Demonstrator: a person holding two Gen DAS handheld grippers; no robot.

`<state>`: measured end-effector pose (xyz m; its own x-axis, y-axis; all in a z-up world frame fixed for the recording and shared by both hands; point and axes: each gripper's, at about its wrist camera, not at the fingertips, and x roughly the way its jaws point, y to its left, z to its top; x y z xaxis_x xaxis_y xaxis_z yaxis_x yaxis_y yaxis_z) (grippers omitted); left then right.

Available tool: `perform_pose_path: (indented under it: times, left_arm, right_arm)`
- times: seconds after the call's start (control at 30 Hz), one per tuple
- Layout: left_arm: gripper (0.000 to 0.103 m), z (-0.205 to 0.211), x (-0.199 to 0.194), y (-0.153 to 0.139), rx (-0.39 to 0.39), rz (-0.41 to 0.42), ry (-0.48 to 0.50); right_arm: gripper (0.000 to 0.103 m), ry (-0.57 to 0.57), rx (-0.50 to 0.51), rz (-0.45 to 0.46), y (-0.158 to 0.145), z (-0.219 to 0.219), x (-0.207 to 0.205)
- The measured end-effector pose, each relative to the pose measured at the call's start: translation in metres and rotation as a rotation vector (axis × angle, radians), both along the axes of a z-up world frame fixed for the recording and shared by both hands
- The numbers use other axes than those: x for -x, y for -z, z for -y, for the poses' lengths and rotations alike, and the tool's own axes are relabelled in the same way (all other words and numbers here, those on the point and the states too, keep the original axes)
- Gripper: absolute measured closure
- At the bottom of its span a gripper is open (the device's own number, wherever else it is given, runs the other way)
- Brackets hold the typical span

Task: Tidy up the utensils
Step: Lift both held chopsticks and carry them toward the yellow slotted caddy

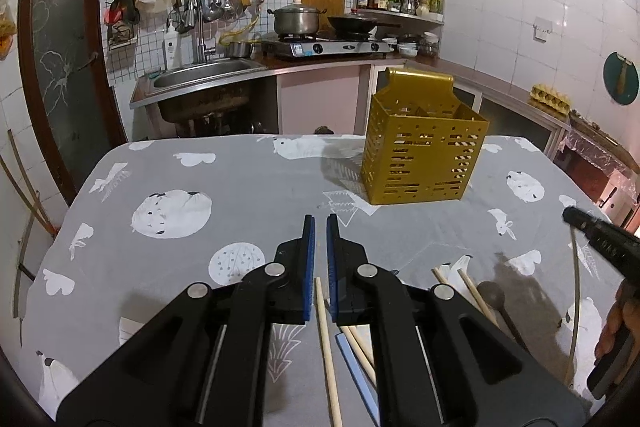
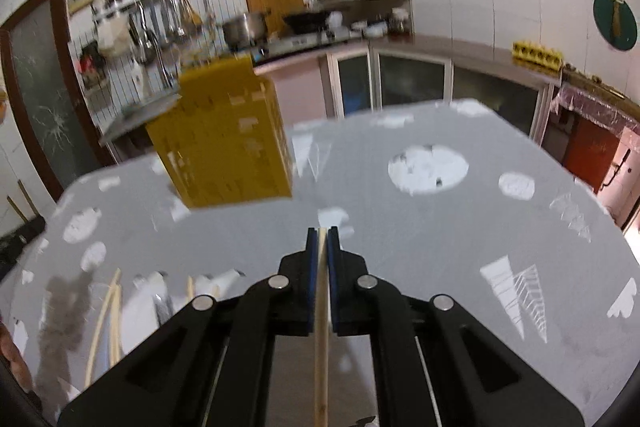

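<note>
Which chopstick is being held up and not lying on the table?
The chopstick pinched between the right gripper jaws. The other chopsticks lie loose on the table near the left gripper, whose jaws grip nothing.

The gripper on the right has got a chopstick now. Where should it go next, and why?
Probably up and across to the open top of the gold utensil holder. The right gripper is already shut on a chopstick, and the holder stands upright on the table, ahead and to its left. More chopsticks lie under the left gripper, waiting.
</note>
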<state>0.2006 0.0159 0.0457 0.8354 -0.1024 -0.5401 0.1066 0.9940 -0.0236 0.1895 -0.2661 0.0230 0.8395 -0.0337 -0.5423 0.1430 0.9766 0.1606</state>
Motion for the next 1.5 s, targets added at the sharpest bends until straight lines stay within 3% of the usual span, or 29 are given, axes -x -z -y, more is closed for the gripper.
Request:
perform_pose_path:
  times: [0.13,0.27,0.33,0.47,0.57,0.73,1.1,1.23,1.37,1.5]
  left_arm:
    - [0.099,0.0,-0.005,0.003,-0.005,-0.017,-0.001]
    - [0.099,-0.005,-0.026,0.02,0.035,-0.139,0.007]
    - [0.097,-0.004,-0.034,0.032,0.016,-0.181,-0.004]
    - [0.08,-0.008,-0.061,0.059,0.013,-0.301,-0.014]
    - [0.079,-0.009,-0.074,0.074,0.002,-0.351,-0.022]
    - [0.078,-0.009,-0.087,0.097,-0.022,-0.395,-0.042]
    - [0.07,-0.004,-0.084,0.098,-0.025,-0.388,-0.033]
    - [0.074,0.001,-0.083,0.1,-0.05,-0.384,-0.038]
    - [0.098,0.006,-0.083,0.099,-0.048,-0.39,-0.007]
    - [0.099,0.003,-0.08,0.095,-0.01,-0.383,-0.008]
  right_arm:
    - [0.098,-0.009,0.019,0.023,-0.012,-0.004,0.004]
    - [0.098,-0.007,0.025,0.003,-0.006,-0.003,0.001]
    - [0.098,-0.004,0.014,-0.018,0.002,-0.001,-0.004]
    - [0.098,0.0,0.009,-0.054,0.017,0.001,-0.012]
    - [0.098,0.003,0.002,-0.073,0.025,0.003,-0.016]
    - [0.098,0.002,-0.002,-0.098,0.035,0.002,-0.021]
    - [0.098,-0.003,-0.006,-0.109,0.041,0.0,-0.022]
    - [0.098,-0.003,-0.01,-0.116,0.045,0.001,-0.023]
    - [0.098,-0.007,-0.007,-0.109,0.042,-0.001,-0.022]
    - [0.098,-0.006,-0.003,-0.087,0.034,-0.001,-0.017]
